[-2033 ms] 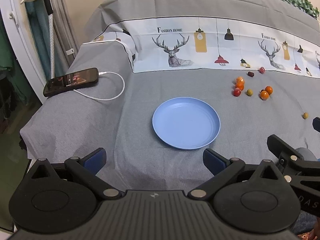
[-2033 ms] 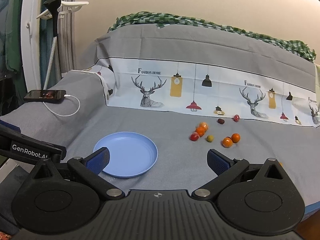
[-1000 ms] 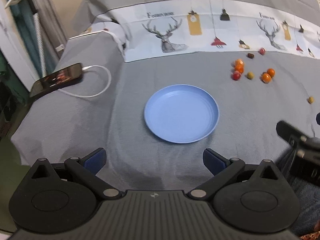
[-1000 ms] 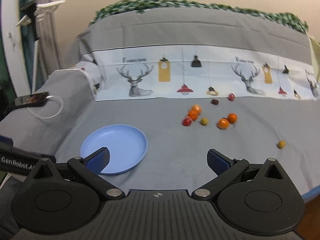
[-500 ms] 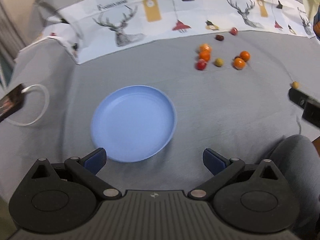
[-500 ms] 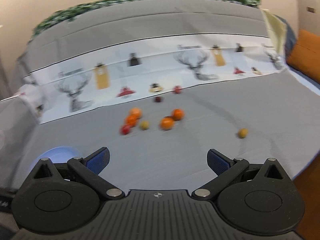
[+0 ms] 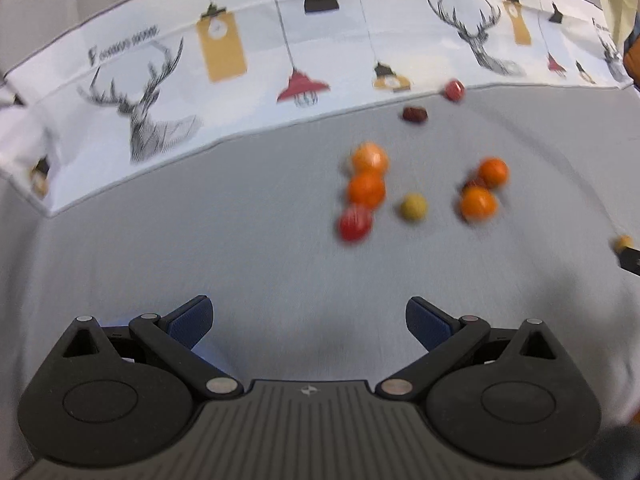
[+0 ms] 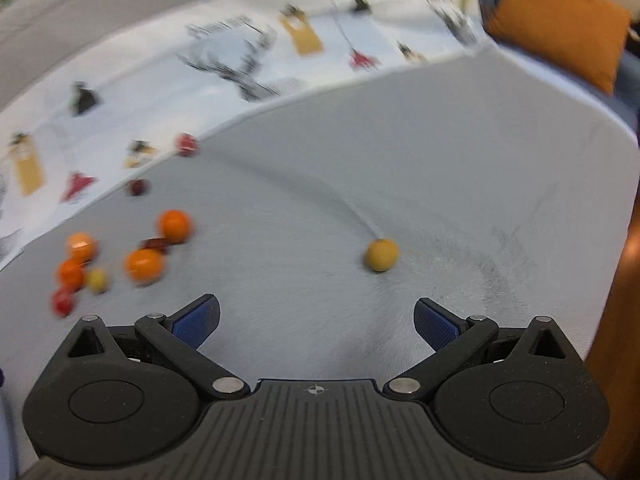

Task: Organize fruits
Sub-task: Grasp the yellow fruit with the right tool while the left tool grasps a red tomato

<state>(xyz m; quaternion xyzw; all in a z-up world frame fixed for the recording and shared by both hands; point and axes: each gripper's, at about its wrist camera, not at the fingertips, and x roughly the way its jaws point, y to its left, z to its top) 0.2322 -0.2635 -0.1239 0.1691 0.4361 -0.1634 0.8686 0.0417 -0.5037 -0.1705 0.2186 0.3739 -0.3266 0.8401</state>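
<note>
Grey woven bedsheet point(image 8: 440, 152); round glossy fruits point(image 7: 366, 190) at 12 o'clock, closer than before, plate gone. Left gripper point(image 7: 308, 316) and right gripper point(image 8: 316, 316) both spread, empty.

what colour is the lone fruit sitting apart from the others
Yellowish tan; the lone fruit shows best in the right wrist view.

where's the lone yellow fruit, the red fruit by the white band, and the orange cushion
lone yellow fruit point(image 8: 382, 255), right wrist view, centre of its round body
red fruit point(image 8: 187, 144), right wrist view, its middle
orange cushion point(image 8: 560, 20), right wrist view, middle of its face
</note>
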